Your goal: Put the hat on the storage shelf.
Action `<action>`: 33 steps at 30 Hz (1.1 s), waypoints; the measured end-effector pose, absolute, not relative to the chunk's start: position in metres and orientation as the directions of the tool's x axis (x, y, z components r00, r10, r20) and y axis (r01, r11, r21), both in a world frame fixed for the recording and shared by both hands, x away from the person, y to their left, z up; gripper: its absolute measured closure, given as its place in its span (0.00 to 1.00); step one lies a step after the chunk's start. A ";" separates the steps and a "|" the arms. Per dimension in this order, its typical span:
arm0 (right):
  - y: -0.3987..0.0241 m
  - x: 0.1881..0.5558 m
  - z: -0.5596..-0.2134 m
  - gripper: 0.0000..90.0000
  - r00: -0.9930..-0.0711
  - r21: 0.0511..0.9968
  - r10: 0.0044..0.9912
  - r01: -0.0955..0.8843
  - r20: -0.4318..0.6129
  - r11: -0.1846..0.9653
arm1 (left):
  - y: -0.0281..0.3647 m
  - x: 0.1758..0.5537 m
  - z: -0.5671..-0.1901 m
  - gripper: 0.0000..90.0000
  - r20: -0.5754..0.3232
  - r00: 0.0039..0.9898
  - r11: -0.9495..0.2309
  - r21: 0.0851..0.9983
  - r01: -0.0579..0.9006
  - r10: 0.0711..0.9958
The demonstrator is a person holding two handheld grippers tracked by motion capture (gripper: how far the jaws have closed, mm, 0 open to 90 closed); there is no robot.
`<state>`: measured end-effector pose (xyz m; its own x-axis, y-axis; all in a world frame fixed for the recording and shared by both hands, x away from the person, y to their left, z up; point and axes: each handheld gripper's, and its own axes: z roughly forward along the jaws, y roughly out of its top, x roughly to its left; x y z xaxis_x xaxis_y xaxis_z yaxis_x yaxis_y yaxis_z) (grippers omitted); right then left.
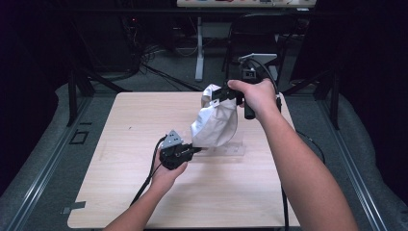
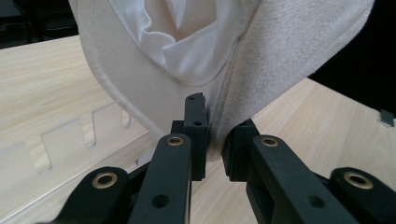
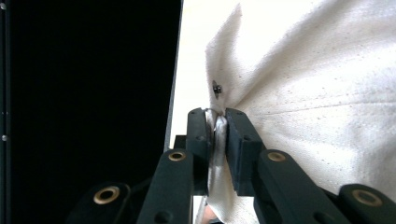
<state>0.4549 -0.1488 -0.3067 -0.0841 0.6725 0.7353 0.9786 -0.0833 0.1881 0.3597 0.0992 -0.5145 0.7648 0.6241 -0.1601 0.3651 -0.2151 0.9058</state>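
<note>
Bench [image 1: 144, 192]: pale wood, standing on a dark floor with cables and a chair behind.

Cap [image 1: 215, 122]: white cloth, held up off the bench near its middle and stretched between the two grippers. It hangs on a slant, upper end toward the person's right. Likely reason: gripping two opposite edges keeps the crown open and steady so it can be set down over something. That is a judgement.

Clear rack [image 1: 226, 148]: see-through plastic strip lying on the bench just under the cap's lower edge. Probably the stand the cap is meant for.

Right gripper [image 1: 226, 92]: raised, fingers closed on a pinch of cloth at the cap's upper edge.

Left gripper [image 1: 198, 150]: low, just above the bench, fingers nearly together with the cap's lower rim clamped between them.

Views compared:
- High view gives the whole layout: which hand is high, which low, and the cap's tilt over the rack.
- Left gripper view shows the inside of the cap [image 2: 177, 51], its folded lining, and square notches [image 2: 60, 140] cut in the rack's top edge.
- Right gripper view shows the cloth bunched between the fingers [image 3: 240, 140] and a small dark rivet [image 3: 216, 87] just above the pinch.
</note>
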 end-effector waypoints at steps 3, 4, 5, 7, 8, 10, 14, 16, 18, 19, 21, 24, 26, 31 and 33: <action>-0.148 0.455 -0.310 0.87 -0.090 0.187 0.656 0.979 0.749 -0.079 | 0.102 0.358 -0.517 0.93 -0.158 0.759 -0.223 0.901 0.373 0.632; -0.148 0.455 -0.310 0.87 -0.090 0.187 0.656 0.979 0.749 -0.079 | 0.102 0.358 -0.517 0.93 -0.158 0.759 -0.223 0.901 0.373 0.632; -0.148 0.455 -0.314 0.86 -0.086 0.184 0.660 0.980 0.746 -0.081 | 0.103 0.357 -0.520 0.94 -0.157 0.744 -0.211 0.903 0.374 0.649; -0.149 0.456 -0.317 0.84 -0.081 0.185 0.669 0.979 0.738 -0.086 | 0.105 0.357 -0.523 0.94 -0.161 0.740 -0.203 0.904 0.376 0.653; -0.150 0.456 -0.318 0.83 -0.078 0.184 0.669 0.979 0.739 -0.089 | 0.105 0.357 -0.523 0.94 -0.161 0.740 -0.203 0.904 0.376 0.653; -0.152 0.457 -0.318 0.81 -0.081 0.193 0.667 0.977 0.740 -0.095 | 0.110 0.358 -0.528 0.94 -0.204 0.719 -0.168 0.897 0.410 0.664; -0.154 0.456 -0.314 0.80 -0.081 0.196 0.660 0.975 0.747 -0.102 | 0.113 0.356 -0.533 0.94 -0.224 0.713 -0.143 0.898 0.416 0.665; -0.156 0.455 -0.314 0.80 -0.080 0.195 0.659 0.976 0.748 -0.102 | 0.114 0.356 -0.535 0.94 -0.239 0.708 -0.128 0.897 0.423 0.664; -0.158 0.455 -0.314 0.80 -0.079 0.196 0.664 0.975 0.743 -0.104 | 0.116 0.357 -0.537 0.94 -0.273 0.702 -0.103 0.891 0.443 0.657; -0.159 0.455 -0.314 0.80 -0.080 0.199 0.665 0.974 0.743 -0.105 | 0.118 0.358 -0.537 0.94 -0.281 0.710 -0.106 0.887 0.448 0.645; -0.161 0.454 -0.313 0.80 -0.079 0.200 0.665 0.974 0.742 -0.107 | 0.118 0.358 -0.539 0.94 -0.301 0.698 -0.078 0.887 0.455 0.650; -0.165 0.453 -0.312 0.79 -0.082 0.207 0.660 0.972 0.746 -0.114 | 0.118 0.358 -0.540 0.94 -0.299 0.700 -0.078 0.889 0.452 0.649; -0.168 0.452 -0.310 0.79 -0.075 0.206 0.662 0.971 0.746 -0.122 | 0.118 0.357 -0.540 0.94 -0.291 0.703 -0.089 0.889 0.450 0.649; -0.176 0.451 -0.309 0.79 -0.071 0.208 0.664 0.969 0.745 -0.129 | 0.115 0.355 -0.541 0.93 -0.248 0.706 -0.135 0.888 0.439 0.663; -0.177 0.451 -0.309 0.79 -0.069 0.207 0.666 0.970 0.742 -0.130 | 0.115 0.354 -0.542 0.93 -0.239 0.711 -0.147 0.888 0.435 0.661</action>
<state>0.4512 -0.1774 -0.3090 -0.0691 0.6664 0.7424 0.9698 -0.1295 0.2065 0.3544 0.1152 -0.5417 0.7112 0.6610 -0.2393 0.4351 -0.1465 0.8884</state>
